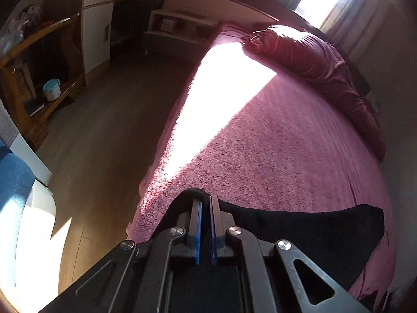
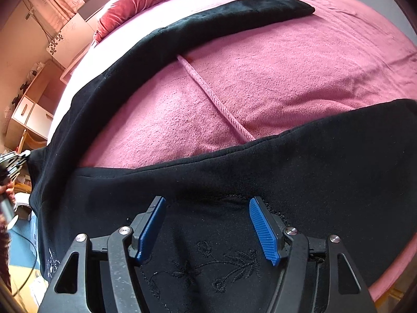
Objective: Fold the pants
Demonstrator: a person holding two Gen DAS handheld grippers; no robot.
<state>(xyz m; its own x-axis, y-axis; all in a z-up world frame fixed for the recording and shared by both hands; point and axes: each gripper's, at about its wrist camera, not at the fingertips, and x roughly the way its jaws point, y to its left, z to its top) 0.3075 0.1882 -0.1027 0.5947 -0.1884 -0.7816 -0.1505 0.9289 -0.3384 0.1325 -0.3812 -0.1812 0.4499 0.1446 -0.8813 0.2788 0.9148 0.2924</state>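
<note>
The left gripper [image 1: 206,230] has its blue pads drawn nearly together, with a fold of black cloth rising at the tips; it appears clamped on an edge of the pants [image 2: 234,182], though the seized cloth is largely hidden behind the fingers; the right gripper [image 2: 208,230] stands with its jaws wide apart, holding nothing, poised just above the embroidered upper section of the garment; directly beneath and ahead of the right gripper the black pants lie spread on the pink bedspread [image 2: 286,73], one leg [image 2: 221,18] running away ahead and to the left toward a far cuff, the other spreading out to the right; a pink cord [image 2: 213,96] lies across the bedspread between the two legs; beyond the left gripper the bedspread extends bare, crossed by a band of sunlight, to a red pillow [image 1: 312,57] at the far side; judgement on handling: the fabric looks soft, thick and limp, light enough to lift by one edge, likely to sag and drag rather than hold shape, and not slippery against the ribbed pads; recommended hold for the right gripper: the waistband edge or outer seam close below it, pinching both layers, so that the two grippers can carry one leg over the other without bunching.
</note>
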